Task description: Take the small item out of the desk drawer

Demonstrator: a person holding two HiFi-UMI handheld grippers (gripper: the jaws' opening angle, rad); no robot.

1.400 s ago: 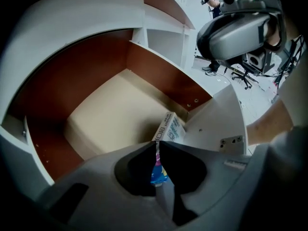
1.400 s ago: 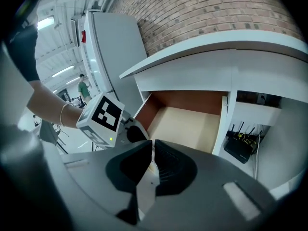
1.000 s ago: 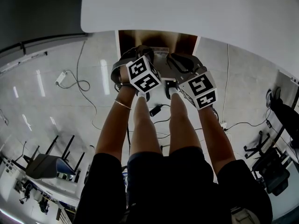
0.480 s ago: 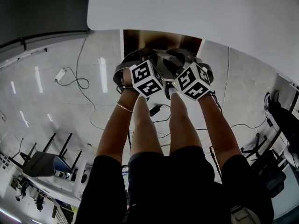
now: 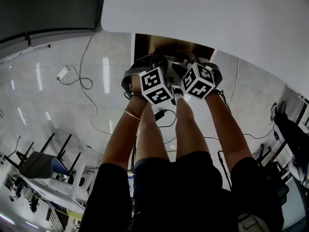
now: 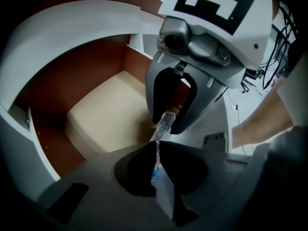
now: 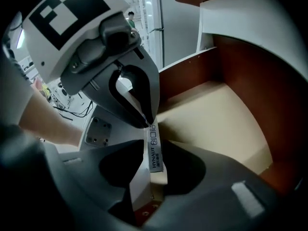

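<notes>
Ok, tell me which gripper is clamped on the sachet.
The left gripper: its jaws pinch the sachet. The jaws of the right gripper have just been opening and stand apart, with the sachet between them.

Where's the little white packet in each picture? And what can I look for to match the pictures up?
Head view: it is not in this picture.
Left gripper view: the packet is just below the middle, standing on edge.
Right gripper view: the packet is low in the middle, with its printed side showing.
Shared landmark: the open drawer, brown-walled in every view; its cream floor shows in both gripper views.
</notes>
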